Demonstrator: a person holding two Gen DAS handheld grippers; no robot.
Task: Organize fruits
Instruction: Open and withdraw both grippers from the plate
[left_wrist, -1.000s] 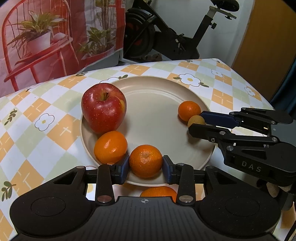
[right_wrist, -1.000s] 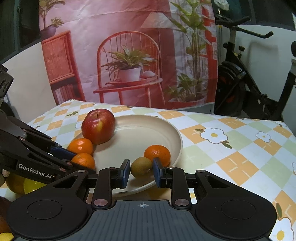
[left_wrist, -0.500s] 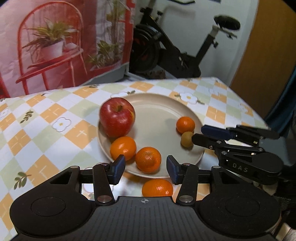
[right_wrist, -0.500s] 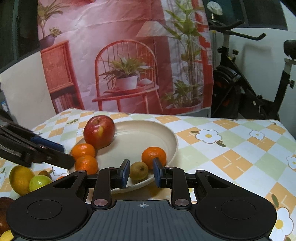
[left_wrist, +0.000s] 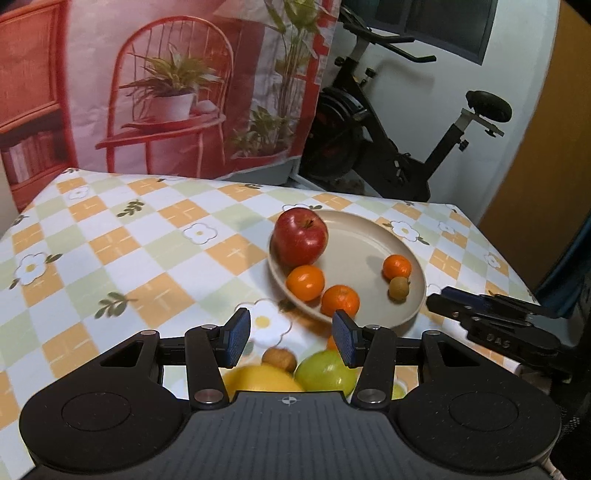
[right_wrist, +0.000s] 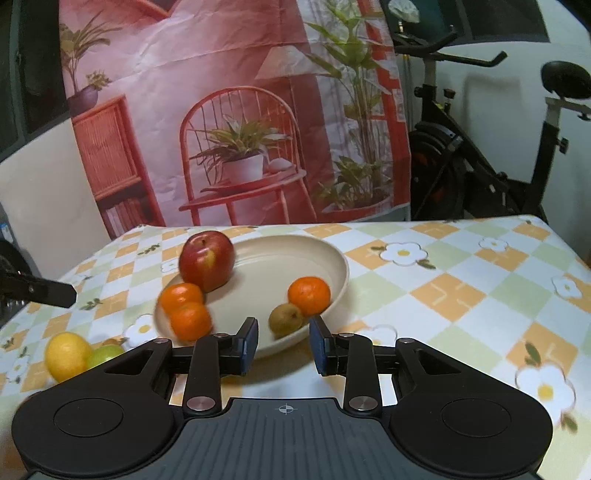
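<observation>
Evenly lit indoors, soft shadows; fisheye bending at edges; motion blur on fruit just behind left claw.

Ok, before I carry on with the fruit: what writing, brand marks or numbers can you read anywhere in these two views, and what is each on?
"DAS": white letters on the black body of the right gripper, seen from the left wrist view; the first letter is blurred, so it is partly a guess.
Nothing else is readable: the plate, the fruit, the tablecloth and the backdrop carry no text.
</observation>
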